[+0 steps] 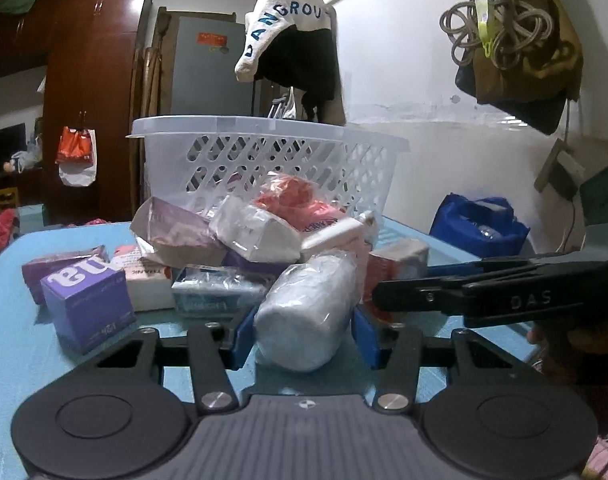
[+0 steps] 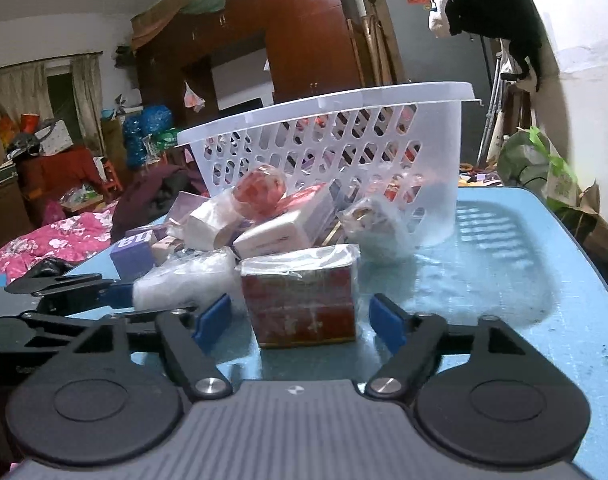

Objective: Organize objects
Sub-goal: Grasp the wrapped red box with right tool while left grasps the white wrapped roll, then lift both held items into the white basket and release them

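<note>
1. The left gripper (image 1: pixel 302 338) has its blue pads on either side of a white plastic-wrapped cylindrical bundle (image 1: pixel 304 312) lying on the light blue tabletop (image 1: pixel 20 344); the left pad touches the wrapping, and at the right pad I cannot tell whether there is contact.
2. The right gripper (image 2: pixel 300 318) stands open around a red box in clear plastic wrap (image 2: pixel 300 300), with a gap on both sides (nothing held).
3. At 9 o'clock from the bundle sits a purple cardboard box with white lettering (image 1: pixel 86 304).
4. Behind, at 12 o'clock, wrapped packets are heaped together, a red-and-white plastic pouch (image 1: pixel 300 204) on top.
5. Farthest stands a white perforated plastic basket (image 1: pixel 264 152), just behind the heap.
</note>
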